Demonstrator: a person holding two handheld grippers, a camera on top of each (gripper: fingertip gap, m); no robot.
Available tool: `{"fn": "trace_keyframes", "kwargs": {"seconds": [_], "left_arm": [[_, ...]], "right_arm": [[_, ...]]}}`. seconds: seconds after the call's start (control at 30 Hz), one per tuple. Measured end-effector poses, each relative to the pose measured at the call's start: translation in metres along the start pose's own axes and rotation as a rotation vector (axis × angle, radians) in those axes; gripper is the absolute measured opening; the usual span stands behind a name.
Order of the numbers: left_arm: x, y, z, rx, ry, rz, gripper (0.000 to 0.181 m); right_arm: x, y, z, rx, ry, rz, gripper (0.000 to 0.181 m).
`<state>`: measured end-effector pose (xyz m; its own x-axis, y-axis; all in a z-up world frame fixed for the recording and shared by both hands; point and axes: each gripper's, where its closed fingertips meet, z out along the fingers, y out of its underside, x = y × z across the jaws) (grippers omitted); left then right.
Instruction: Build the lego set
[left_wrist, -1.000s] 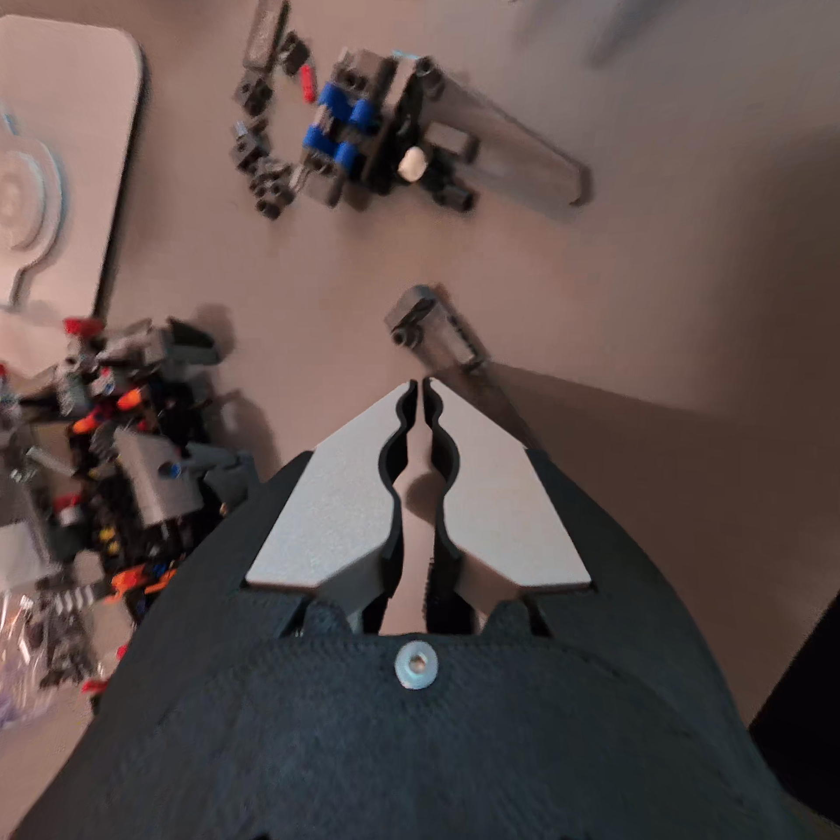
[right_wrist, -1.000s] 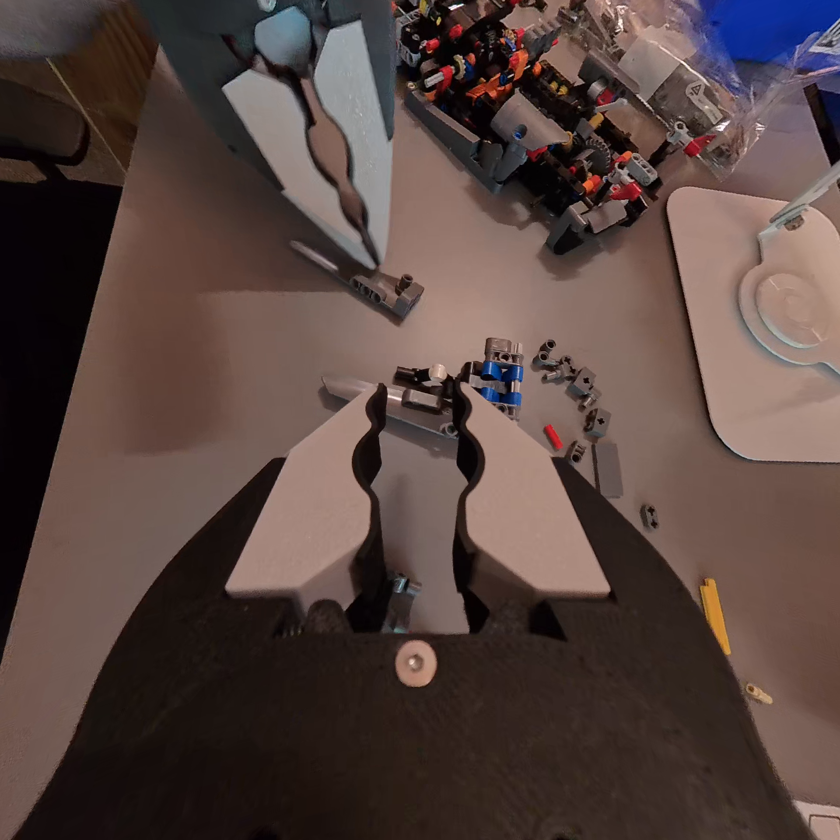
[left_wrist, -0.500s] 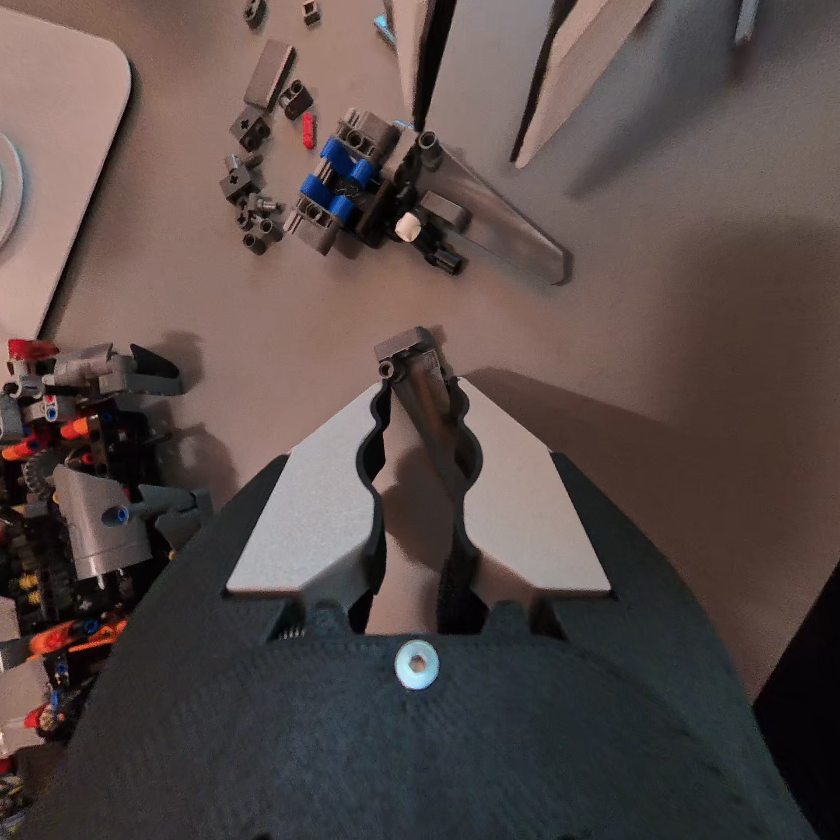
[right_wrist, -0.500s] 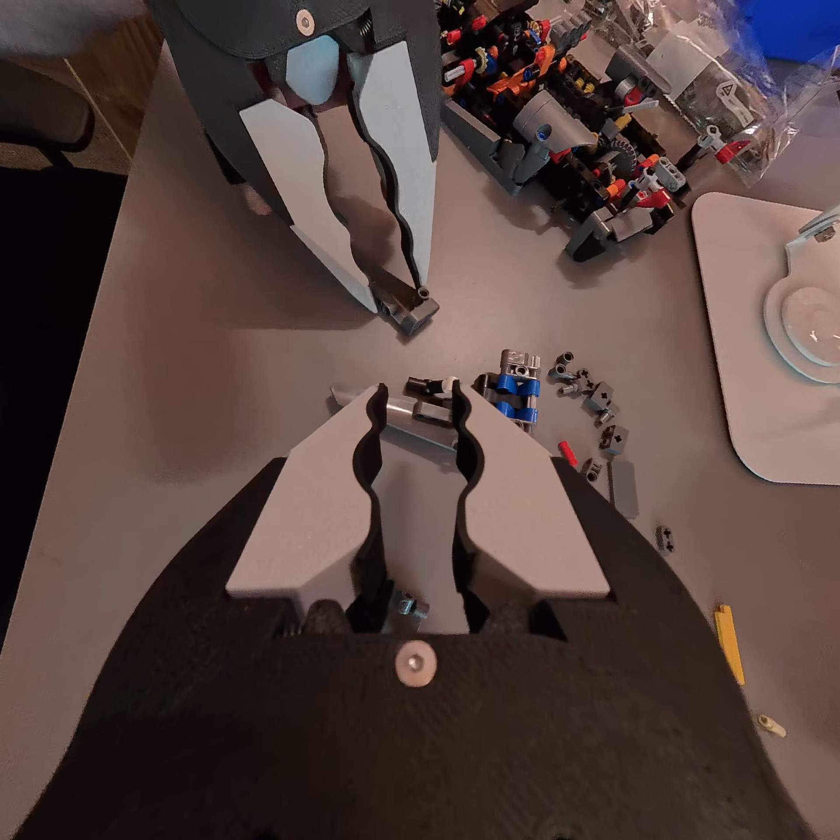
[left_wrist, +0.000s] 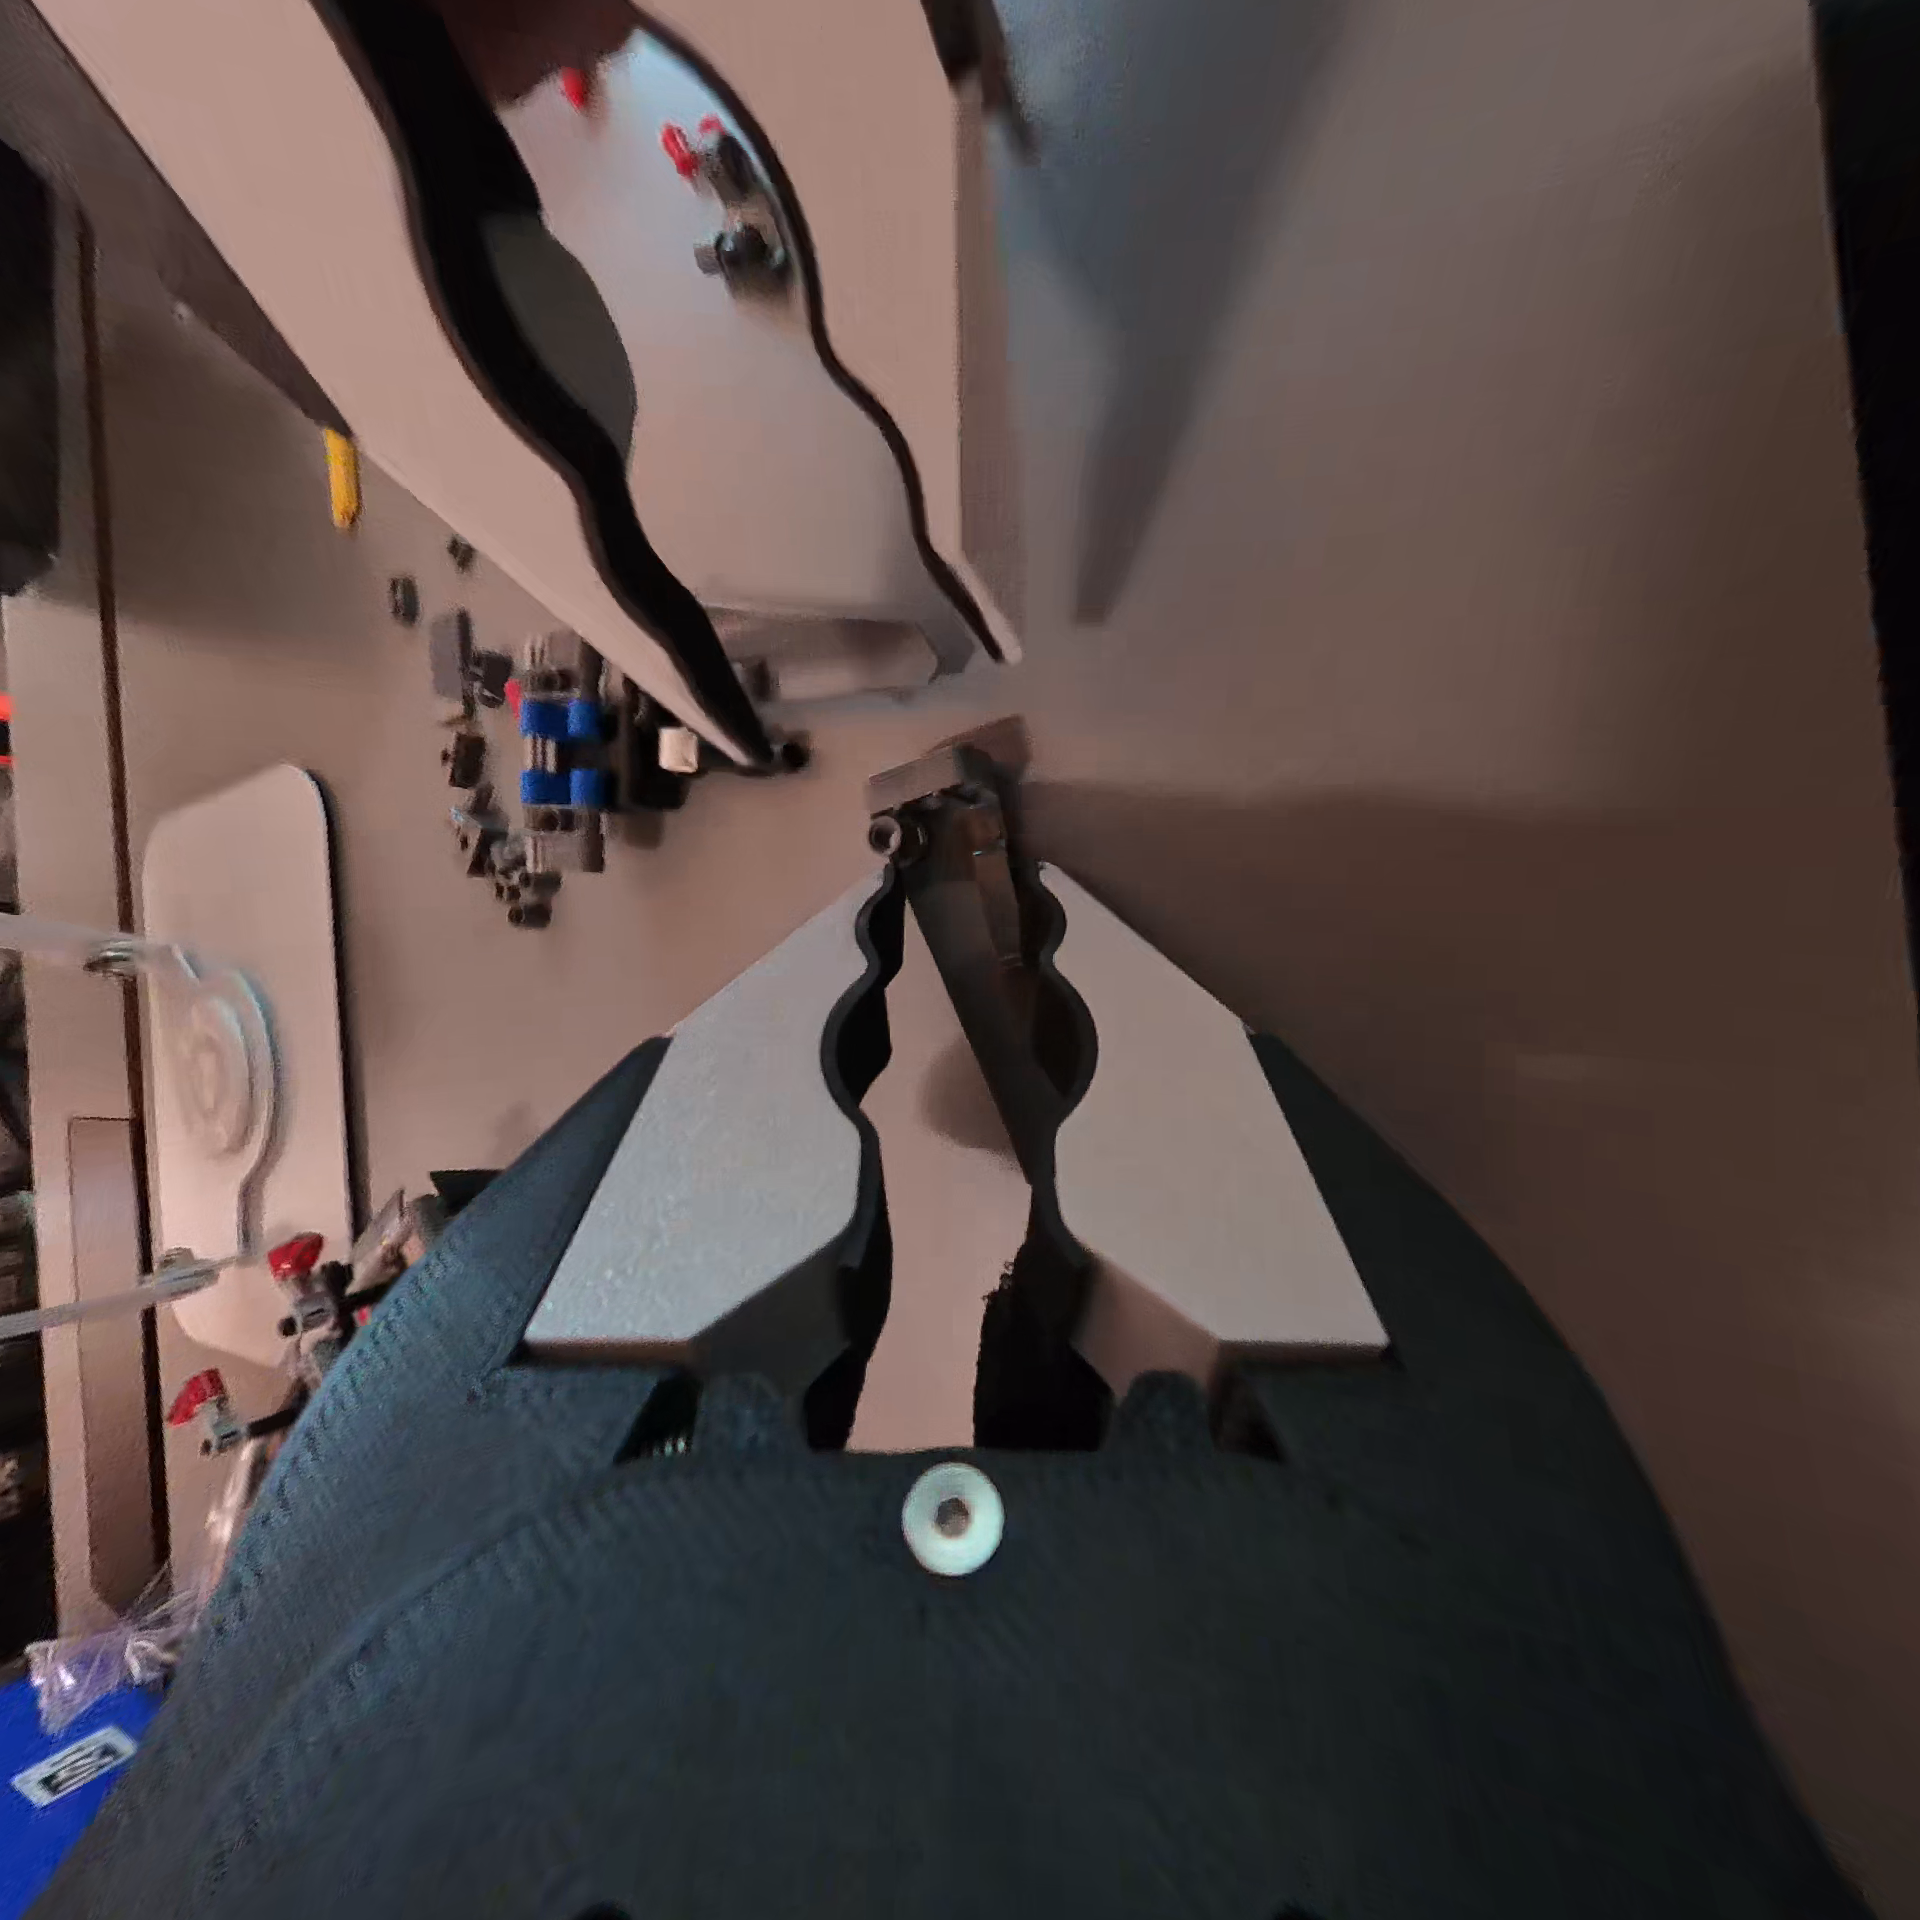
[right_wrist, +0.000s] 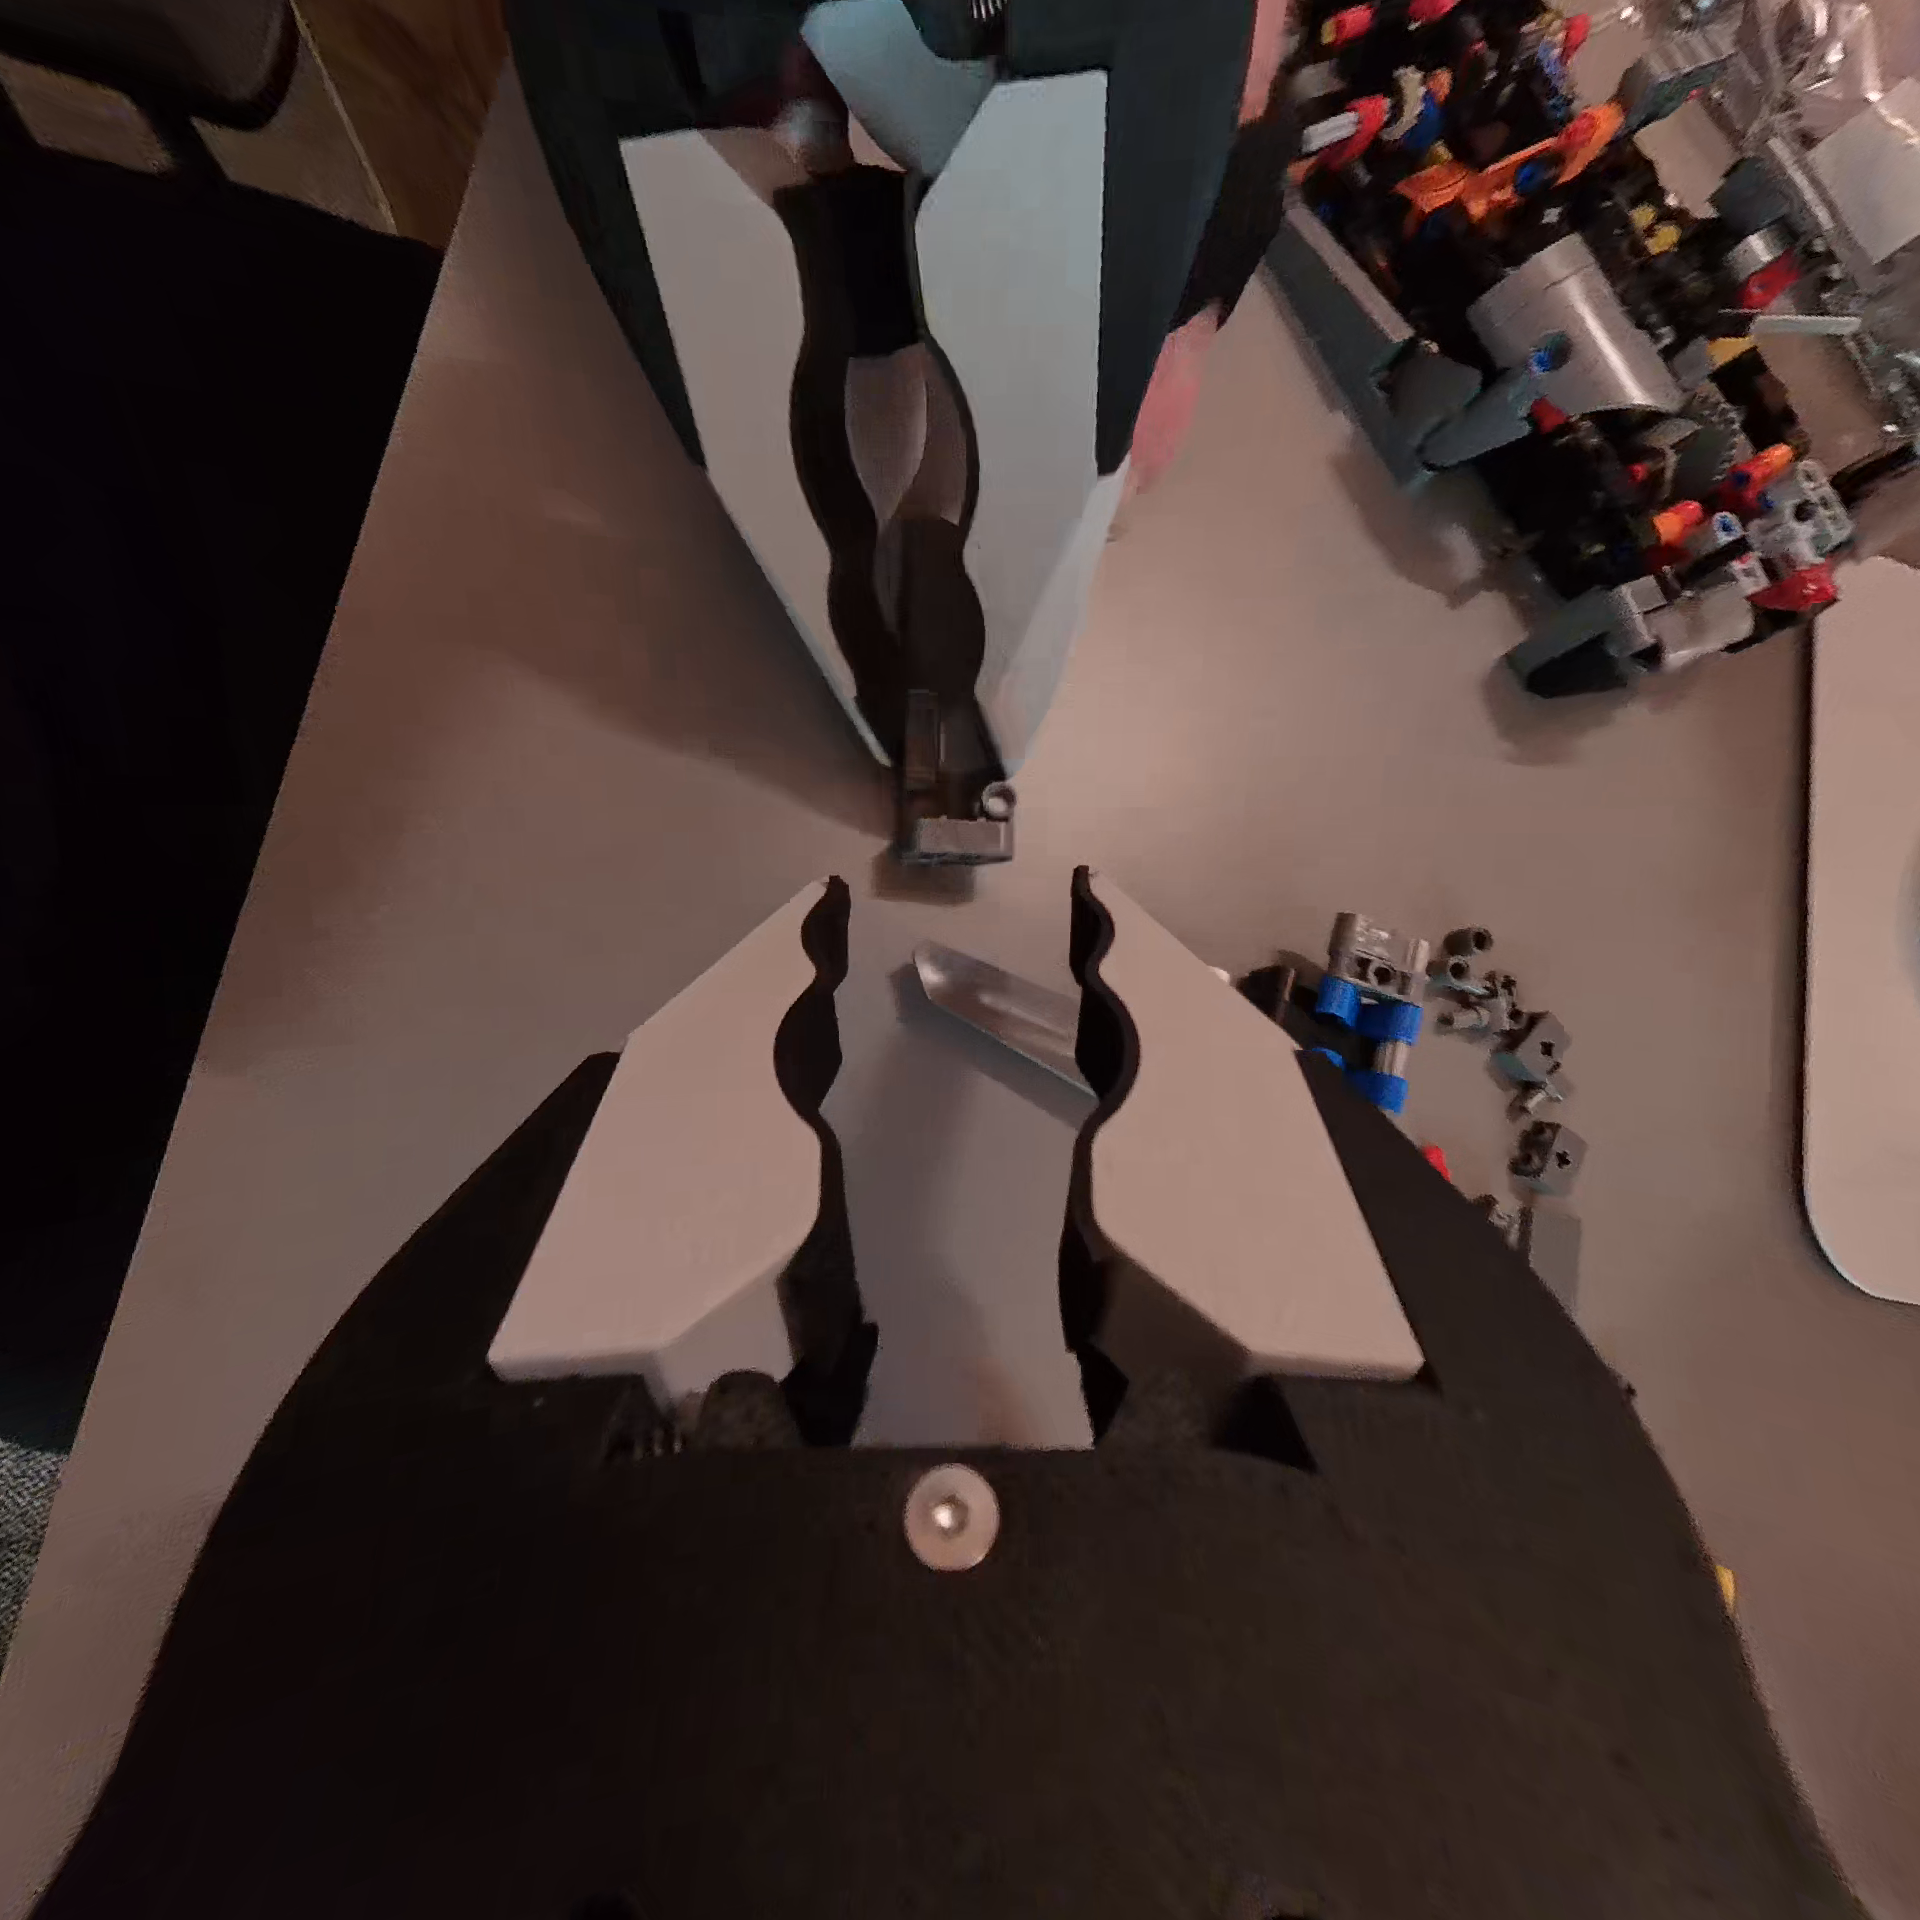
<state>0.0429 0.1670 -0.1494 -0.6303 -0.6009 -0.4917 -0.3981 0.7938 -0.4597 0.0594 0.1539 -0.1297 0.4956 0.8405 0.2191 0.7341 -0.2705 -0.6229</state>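
Right wrist view, left gripper (right_wrist: 940, 769) fingers clamp grey lego panel (right_wrist: 951, 790) lengthwise, right gripper (right_wrist: 956, 883) wide.

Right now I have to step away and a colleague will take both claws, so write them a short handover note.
Left claw: shut on the dark grey panel piece, its end block sticking out past the tips, off the table.
Right claw: open, empty, facing the left one over the grey wedge of the blue-pinned sub-assembly.
Loose small grey parts lie beside it; the big model sits far right.
Done: panel picked up.
Left: likely join it to the sub-assembly, then the model.
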Motion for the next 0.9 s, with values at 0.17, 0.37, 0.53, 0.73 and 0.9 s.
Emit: {"fn": "trace_keyframes", "kwargs": {"seconds": [0.17,0.37,0.53,0.73,0.9], "left_arm": [[-0.003,-0.013,-0.010,0.090,-0.053,0.034,0.004],[-0.001,-0.010,-0.008,0.092,-0.046,0.067,0.004],[-0.007,-0.019,-0.016,0.140,-0.072,0.099,0.004],[-0.018,-0.025,-0.012,0.143,-0.158,0.128,0.004],[-0.035,-0.034,-0.013,0.156,-0.284,0.139,0.003]], "right_arm": [[-0.004,0.001,0.013,-0.039,-0.002,0.000,0.041],[0.000,0.005,0.013,-0.069,0.030,0.021,0.023],[-0.001,-0.004,0.000,0.024,-0.009,0.117,0.022],[0.006,-0.002,-0.010,0.054,0.043,0.199,0.022],[0.015,-0.004,-0.026,0.115,0.105,0.271,0.021]]}}
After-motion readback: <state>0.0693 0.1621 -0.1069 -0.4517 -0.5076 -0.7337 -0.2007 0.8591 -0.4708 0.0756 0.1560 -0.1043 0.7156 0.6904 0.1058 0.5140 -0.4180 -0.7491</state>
